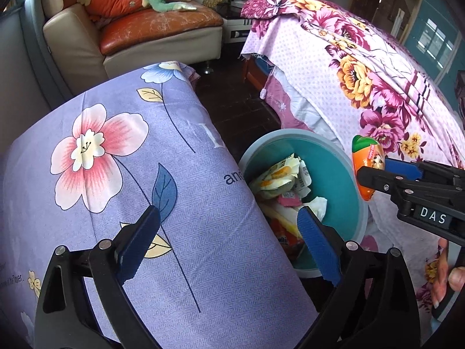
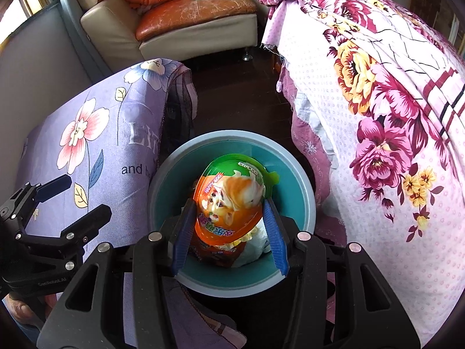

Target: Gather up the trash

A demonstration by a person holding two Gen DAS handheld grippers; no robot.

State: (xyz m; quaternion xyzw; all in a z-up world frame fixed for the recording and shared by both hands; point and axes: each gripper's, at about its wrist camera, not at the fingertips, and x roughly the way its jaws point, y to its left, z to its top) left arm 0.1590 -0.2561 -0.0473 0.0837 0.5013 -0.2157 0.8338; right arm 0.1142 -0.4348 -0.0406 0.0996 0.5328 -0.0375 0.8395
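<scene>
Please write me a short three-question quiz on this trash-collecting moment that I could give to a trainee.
1. True or false: the right gripper is shut on the egg-shaped toy package.
2. What stands directly under that package? A) the armchair B) the teal trash bin C) the lilac flowered cloth
3. Fill in: the left gripper is ____ and holds nothing.

Key
1. True: its blue pads press on both sides of the package.
2. B: the package hangs over the bin's mouth, with wrappers and paper already inside.
3. Open: its jaws stand wide apart over the cloth and the bin's edge.
</scene>
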